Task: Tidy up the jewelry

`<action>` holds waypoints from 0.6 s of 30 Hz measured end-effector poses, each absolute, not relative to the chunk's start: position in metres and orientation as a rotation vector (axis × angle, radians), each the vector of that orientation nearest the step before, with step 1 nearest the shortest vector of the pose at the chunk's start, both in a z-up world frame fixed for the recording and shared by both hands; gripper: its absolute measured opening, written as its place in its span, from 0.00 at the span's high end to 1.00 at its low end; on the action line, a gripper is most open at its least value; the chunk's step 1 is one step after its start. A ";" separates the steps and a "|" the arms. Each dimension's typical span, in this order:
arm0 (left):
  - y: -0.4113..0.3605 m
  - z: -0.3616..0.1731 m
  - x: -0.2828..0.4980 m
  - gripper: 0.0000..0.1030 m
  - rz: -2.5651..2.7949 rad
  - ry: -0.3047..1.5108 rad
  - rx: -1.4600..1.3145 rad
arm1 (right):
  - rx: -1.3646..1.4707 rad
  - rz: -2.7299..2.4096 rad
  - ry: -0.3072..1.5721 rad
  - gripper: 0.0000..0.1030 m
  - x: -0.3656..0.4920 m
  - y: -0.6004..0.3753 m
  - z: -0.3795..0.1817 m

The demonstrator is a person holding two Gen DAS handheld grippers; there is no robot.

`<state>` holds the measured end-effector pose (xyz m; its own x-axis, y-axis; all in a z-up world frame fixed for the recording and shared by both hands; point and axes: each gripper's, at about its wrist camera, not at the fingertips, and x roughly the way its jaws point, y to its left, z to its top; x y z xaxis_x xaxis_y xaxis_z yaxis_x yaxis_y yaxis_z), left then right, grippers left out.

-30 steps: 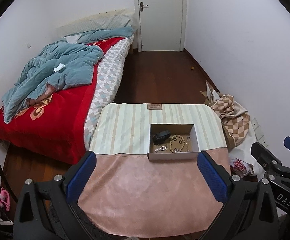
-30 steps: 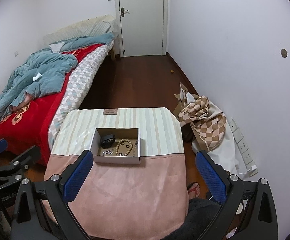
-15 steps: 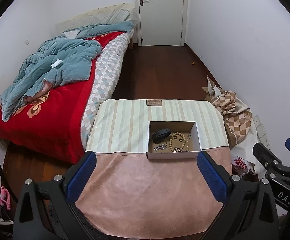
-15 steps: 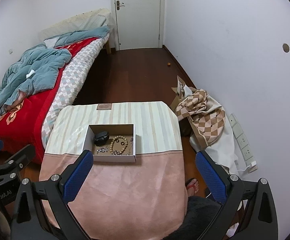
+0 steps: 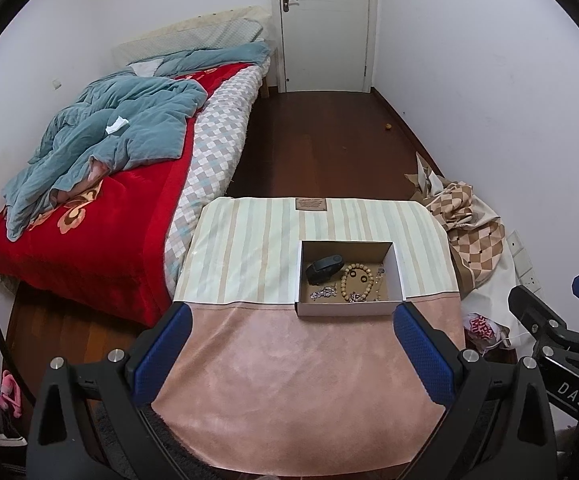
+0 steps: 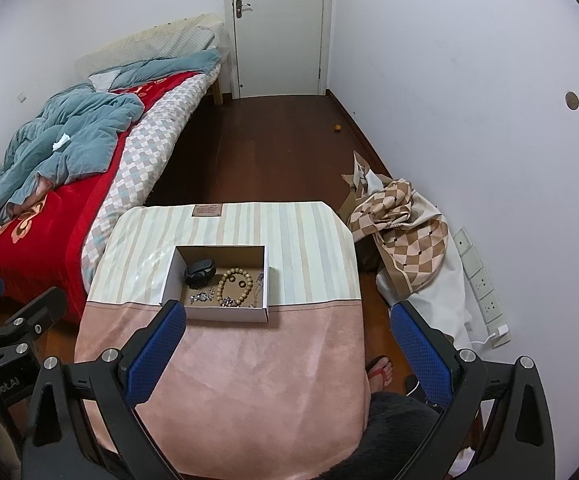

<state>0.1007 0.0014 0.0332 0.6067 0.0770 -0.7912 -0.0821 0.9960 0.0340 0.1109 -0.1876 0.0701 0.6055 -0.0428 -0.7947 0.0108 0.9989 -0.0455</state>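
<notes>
Cardboard box [image 5: 349,312] on table [image 5: 289,380] | bead bracelet [image 5: 356,282] inside | left gripper [image 5: 293,356], right gripper [image 6: 289,354] near box, both spread wide, empty

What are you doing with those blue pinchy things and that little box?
A person holds a tool in each hand above the table. The left tool and right tool are both open and empty, touching nothing. Ahead sits an open box holding a wooden bead bracelet, a black item and some small silvery pieces. The jewelry sorting hasn't begun yet; everything is in the box.
</notes>
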 end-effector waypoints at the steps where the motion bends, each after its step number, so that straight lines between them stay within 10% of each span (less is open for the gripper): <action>1: 0.001 0.033 0.101 0.00 0.094 0.914 -0.006 | -0.038 -0.029 0.919 0.00 0.110 -0.187 0.070; 18: 0.003 0.031 0.098 0.00 0.101 0.921 -0.006 | -0.050 -0.026 0.926 0.00 0.107 -0.184 0.068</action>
